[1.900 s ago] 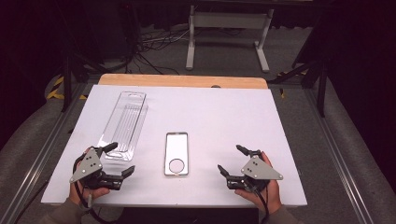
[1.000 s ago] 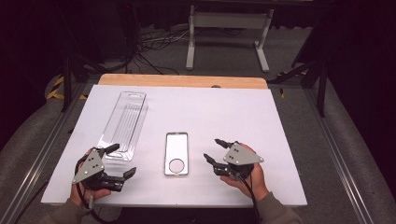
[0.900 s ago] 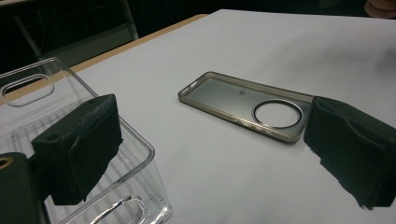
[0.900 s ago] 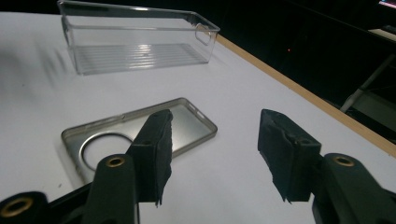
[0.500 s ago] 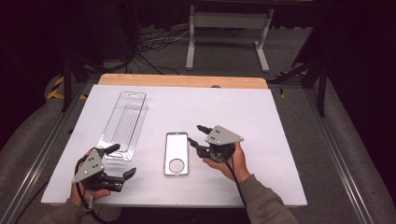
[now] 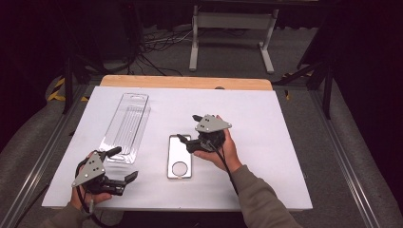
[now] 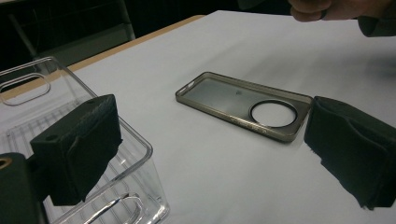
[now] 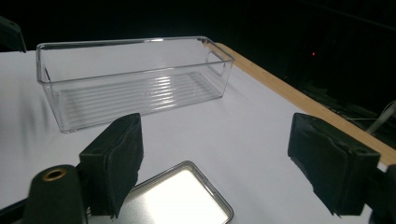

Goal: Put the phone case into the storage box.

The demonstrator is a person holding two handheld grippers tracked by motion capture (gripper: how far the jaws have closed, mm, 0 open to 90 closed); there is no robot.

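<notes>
The right gripper (image 6: 186, 140) has just been opening, and its jaws now stand wide with nothing between them, poised over the far end of the phone case (image 6: 179, 156), which lies flat near the middle of the white table (image 6: 266, 142). The left gripper (image 6: 124, 164) rests low near the front edge, jaws spread and empty too, beside the near end of the clear plastic bin (image 6: 126, 126). The case looks light, thin and probably flexible (its smoky rim (image 7: 243, 122) is the only raised part), so a pinch across one long edge or the short end seems the best hold; flat on a smooth top, it may slide before it lifts. Beyond the table's wooden back edge (image 6: 185, 82), the room is dark, with cables and a metal stand.
</notes>
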